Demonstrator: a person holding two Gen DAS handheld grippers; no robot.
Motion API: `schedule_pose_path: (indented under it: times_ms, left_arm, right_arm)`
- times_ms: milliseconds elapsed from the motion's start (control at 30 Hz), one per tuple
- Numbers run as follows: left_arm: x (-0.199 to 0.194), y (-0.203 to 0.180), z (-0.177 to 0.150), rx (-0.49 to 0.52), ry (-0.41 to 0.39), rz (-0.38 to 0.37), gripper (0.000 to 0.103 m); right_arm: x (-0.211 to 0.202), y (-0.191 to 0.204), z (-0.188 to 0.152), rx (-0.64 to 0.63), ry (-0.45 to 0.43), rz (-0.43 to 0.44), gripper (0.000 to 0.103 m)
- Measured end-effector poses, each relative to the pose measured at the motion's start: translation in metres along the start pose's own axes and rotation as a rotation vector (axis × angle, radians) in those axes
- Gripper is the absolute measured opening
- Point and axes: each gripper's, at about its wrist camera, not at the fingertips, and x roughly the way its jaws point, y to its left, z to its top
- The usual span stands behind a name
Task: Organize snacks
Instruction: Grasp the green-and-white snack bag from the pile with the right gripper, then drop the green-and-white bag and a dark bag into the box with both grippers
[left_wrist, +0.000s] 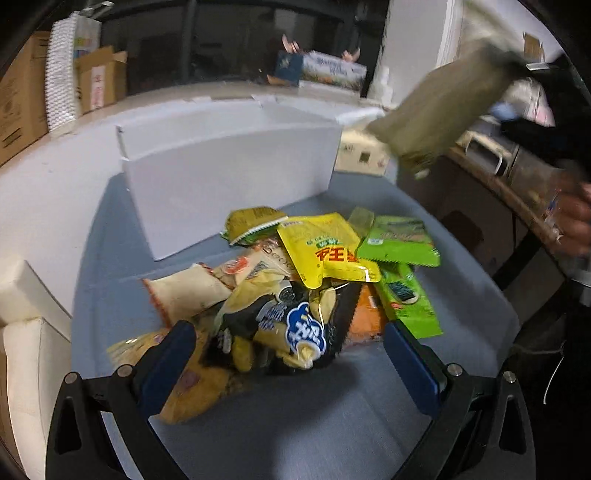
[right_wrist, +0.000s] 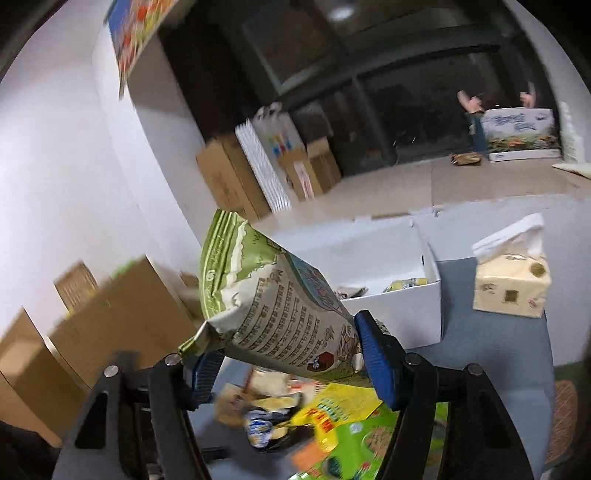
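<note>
in the right gripper (right_wrist: 284, 363), a green-and-white snack bag (right_wrist: 273, 295) shows unreadable print.

**Left gripper hanging over the snack pile**

The left gripper (left_wrist: 288, 354) is hovering, jaws spread, over the snack pile (left_wrist: 295, 291) on the grey table (left_wrist: 295, 424). A white box (left_wrist: 229, 177) is standing behind. A blurred green bag (left_wrist: 439, 110) is hanging upper right.

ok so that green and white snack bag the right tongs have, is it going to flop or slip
The snack bag looks puffy and keeps its shape past the right tongs, so probably light and only slightly floppy. Its skin looks smooth, and it is pinched near one end, so it may swing or slide. Contents may crush under a hard squeeze.
</note>
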Motion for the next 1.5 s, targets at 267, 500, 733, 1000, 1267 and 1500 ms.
schedule_pose_path:
  times_ms: [267,500,733,1000,1267,1500]
  left_arm:
    - [0.05,0.007,0.013,0.023,0.09,-0.029,0.103]
    - [0.037,0.004,0.012,0.036,0.084,-0.01,0.06]
    - [-0.024,0.004,0.021,0.022,-0.122,0.013,0.059]
    - [-0.064,0.036,0.098,-0.033,-0.315,0.031,0.059]
    - [-0.008,0.076,0.183,-0.037,-0.292,0.14,0.059]
    - [0.056,0.102,0.2,-0.092,-0.181,0.174,0.082]
  right_arm:
    - [-0.038,0.009,-0.019,0.048,-0.006,0.051,0.072]
    - [-0.028,0.001,-0.028,0.101,0.007,0.089,0.072]
    - [-0.021,0.001,-0.028,0.109,0.002,0.081,0.072]
    - [0.01,-0.004,0.014,0.114,-0.065,0.105,0.072]
    - [0.103,-0.031,0.09,0.066,-0.037,-0.017,0.072]
    - [0.185,-0.055,0.107,0.038,0.116,-0.155,0.077]
